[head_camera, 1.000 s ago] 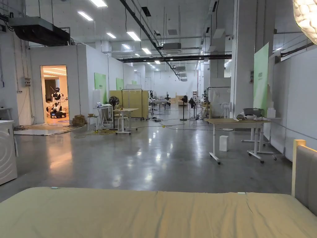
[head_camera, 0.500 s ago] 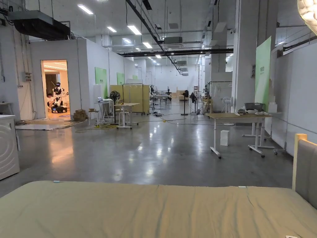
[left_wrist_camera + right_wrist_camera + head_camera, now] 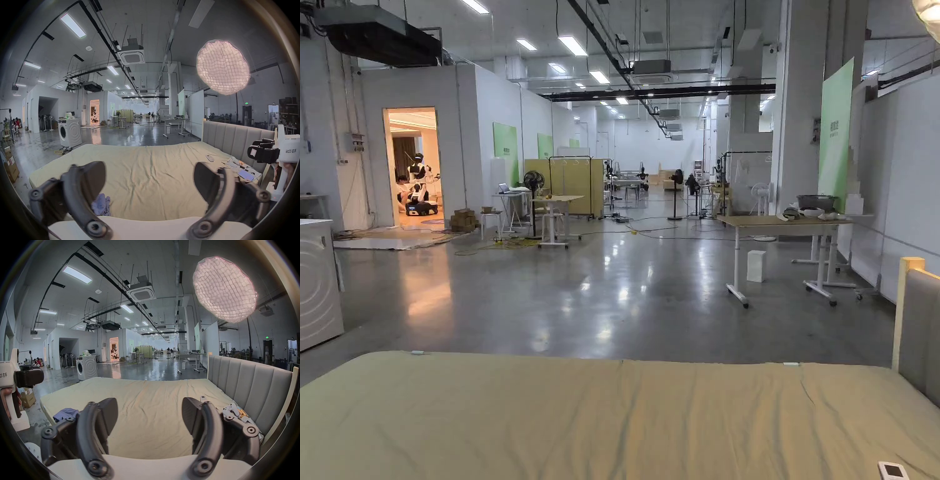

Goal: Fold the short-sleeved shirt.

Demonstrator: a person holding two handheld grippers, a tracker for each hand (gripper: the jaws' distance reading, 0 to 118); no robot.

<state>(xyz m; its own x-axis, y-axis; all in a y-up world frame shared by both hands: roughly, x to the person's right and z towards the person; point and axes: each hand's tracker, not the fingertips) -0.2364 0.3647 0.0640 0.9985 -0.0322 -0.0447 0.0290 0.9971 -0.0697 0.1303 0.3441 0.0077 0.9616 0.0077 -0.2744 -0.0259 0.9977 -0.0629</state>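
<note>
Both claws, left claw (image 3: pixel 149 181) and right claw (image 3: pixel 149 417), gape wide above the bed (image 3: pixel 146 162), crumpled shirt (image 3: pixel 101 205) beside left's left jaw.

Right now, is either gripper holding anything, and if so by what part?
Nothing is held. The left gripper and right gripper are both open above the bed; the crumpled shirt lies loose near the bed's edge.

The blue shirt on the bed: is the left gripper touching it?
Cannot tell. In the left gripper view the shirt lies crumpled partly behind one jaw of the open left gripper, hiding any contact or gap.
</note>
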